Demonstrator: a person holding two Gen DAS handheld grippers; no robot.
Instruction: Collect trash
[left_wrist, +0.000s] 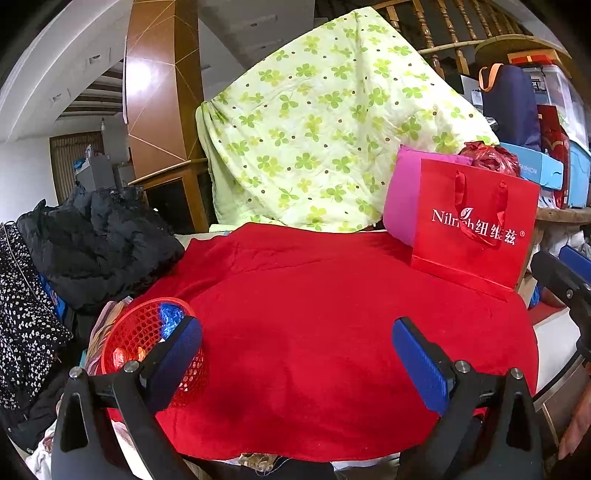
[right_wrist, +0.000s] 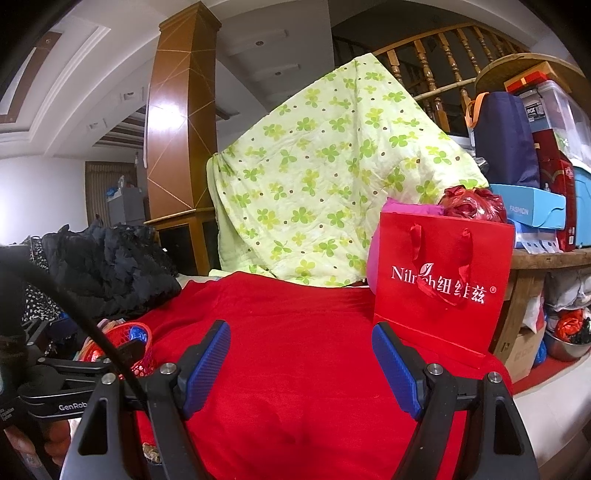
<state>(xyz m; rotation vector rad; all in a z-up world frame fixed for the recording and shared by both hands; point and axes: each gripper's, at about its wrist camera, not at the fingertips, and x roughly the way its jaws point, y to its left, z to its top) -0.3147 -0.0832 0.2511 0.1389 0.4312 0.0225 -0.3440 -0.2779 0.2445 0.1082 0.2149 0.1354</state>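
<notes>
Covering surface: red cloth (left_wrist: 314, 332); clover quilt (left_wrist: 325, 125) draped behind.

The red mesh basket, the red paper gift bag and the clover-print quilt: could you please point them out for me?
red mesh basket (left_wrist: 142, 332): left wrist view, inner mesh wall.
red paper gift bag (right_wrist: 443, 258): right wrist view, front panel.
clover-print quilt (left_wrist: 325, 122): left wrist view, middle of draped face.

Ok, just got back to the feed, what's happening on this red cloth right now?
A person holds a claw in each hand over the red cloth. Both the left claw and the right claw are open and hold nothing. The red basket at the left edge already has blue and orange scraps in it. A red paper bag stands upright at the far right. No loose trash shows on the cloth between them.
</notes>
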